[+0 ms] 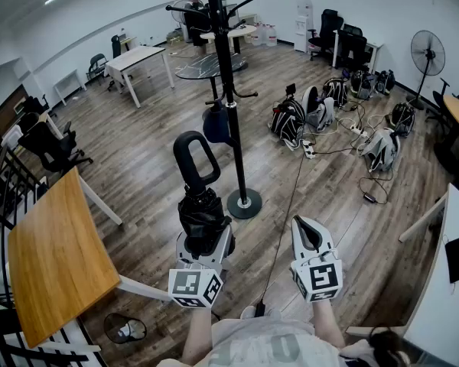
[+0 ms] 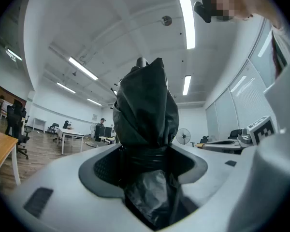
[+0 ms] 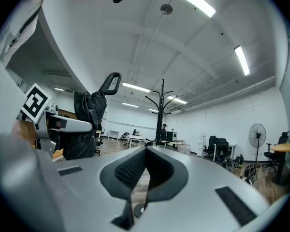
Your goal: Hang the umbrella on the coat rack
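My left gripper (image 2: 150, 164) is clamped on the folded black umbrella (image 2: 147, 105), jaws spread wide round its bundled canopy; the umbrella stands upright, its loop handle (image 1: 196, 157) uppermost; my right gripper (image 3: 144, 166) is empty, jaws pressed together, level beside the left; the coat rack (image 1: 231, 113) stands just ahead on the wooden floor (image 1: 138, 159), apart from the umbrella.

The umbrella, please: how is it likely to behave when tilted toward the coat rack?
The umbrella fabric is bunched, so it probably squashes and may slip in the left claw. Its loop handle stands well above the grip, so it likely feels top-heavy when tilted. The handle looks rigid, so it should hook without flopping.
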A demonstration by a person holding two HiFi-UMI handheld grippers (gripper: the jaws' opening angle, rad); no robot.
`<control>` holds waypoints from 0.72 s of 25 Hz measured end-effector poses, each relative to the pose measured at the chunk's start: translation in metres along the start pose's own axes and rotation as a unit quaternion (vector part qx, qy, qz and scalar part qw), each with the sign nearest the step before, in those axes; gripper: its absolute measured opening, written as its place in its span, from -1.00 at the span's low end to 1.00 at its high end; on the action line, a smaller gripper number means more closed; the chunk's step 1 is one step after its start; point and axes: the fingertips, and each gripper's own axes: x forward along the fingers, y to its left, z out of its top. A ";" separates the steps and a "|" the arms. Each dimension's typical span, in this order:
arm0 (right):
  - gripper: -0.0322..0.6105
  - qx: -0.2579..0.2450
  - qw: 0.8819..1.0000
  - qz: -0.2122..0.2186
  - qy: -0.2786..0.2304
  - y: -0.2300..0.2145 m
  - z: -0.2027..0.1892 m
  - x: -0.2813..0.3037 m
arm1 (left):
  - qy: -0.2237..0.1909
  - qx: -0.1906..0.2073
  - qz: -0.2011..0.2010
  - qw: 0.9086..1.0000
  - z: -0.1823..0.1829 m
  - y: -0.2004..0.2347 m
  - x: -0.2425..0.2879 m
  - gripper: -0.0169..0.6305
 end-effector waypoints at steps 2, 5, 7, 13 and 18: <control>-0.80 0.003 1.000 -0.001 0.000 0.000 0.004 0.001 | -0.004 0.003 -0.004 1.000 0.004 -0.002 0.001 0.00; -0.80 0.002 1.000 0.003 -0.001 0.000 0.004 -0.001 | -0.013 0.003 -0.004 1.000 0.006 -0.007 0.000 -0.01; -0.80 0.004 1.000 0.011 -0.004 0.000 0.004 -0.003 | -0.021 0.000 -0.003 1.000 0.007 -0.010 -0.001 -0.01; -0.80 0.001 0.999 0.032 0.000 -0.007 -0.001 -0.009 | -0.038 -0.003 0.010 0.999 0.007 -0.020 -0.006 -0.01; -0.80 -0.018 0.999 0.045 0.018 -0.011 -0.019 -0.018 | -0.042 -0.002 0.032 0.999 -0.003 -0.025 -0.012 -0.01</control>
